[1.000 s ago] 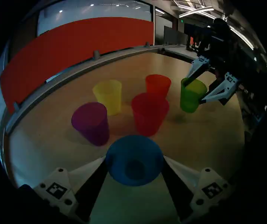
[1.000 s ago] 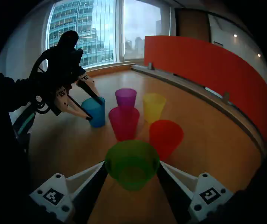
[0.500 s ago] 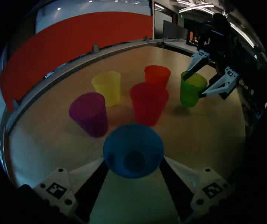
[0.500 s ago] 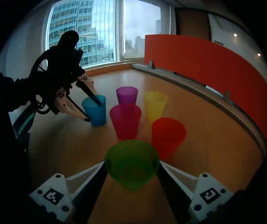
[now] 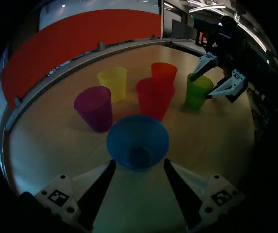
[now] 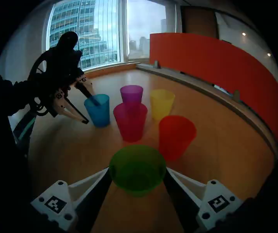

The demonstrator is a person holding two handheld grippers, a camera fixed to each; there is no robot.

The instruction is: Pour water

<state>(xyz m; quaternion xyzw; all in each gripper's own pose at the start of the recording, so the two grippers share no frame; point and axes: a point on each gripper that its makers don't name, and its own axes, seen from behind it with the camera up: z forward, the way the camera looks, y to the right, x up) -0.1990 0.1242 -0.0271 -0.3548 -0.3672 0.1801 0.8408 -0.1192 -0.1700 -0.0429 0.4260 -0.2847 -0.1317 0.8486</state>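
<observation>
My left gripper (image 5: 139, 165) is shut on a blue cup (image 5: 138, 139), whose open mouth faces the camera. In the right gripper view the left gripper (image 6: 91, 112) holds that blue cup (image 6: 100, 112) at the left, in a person's hand. My right gripper (image 6: 137, 173) is shut on a green cup (image 6: 137, 167). In the left gripper view the right gripper (image 5: 201, 88) holds the green cup (image 5: 196, 91) at the far right. I cannot tell whether either cup has water in it.
On the wooden table (image 5: 216, 136) stand a purple cup (image 5: 94, 108), a yellow cup (image 5: 113, 82), a red cup (image 5: 154, 98) and an orange-red cup (image 5: 164, 73), grouped between the two grippers. An orange-red partition (image 6: 224, 66) runs along the table's far edge.
The blue cup has risen in the left gripper view and shows more of its mouth. In the right gripper view the left gripper and its cup sit slightly higher. The green cup has barely moved.
</observation>
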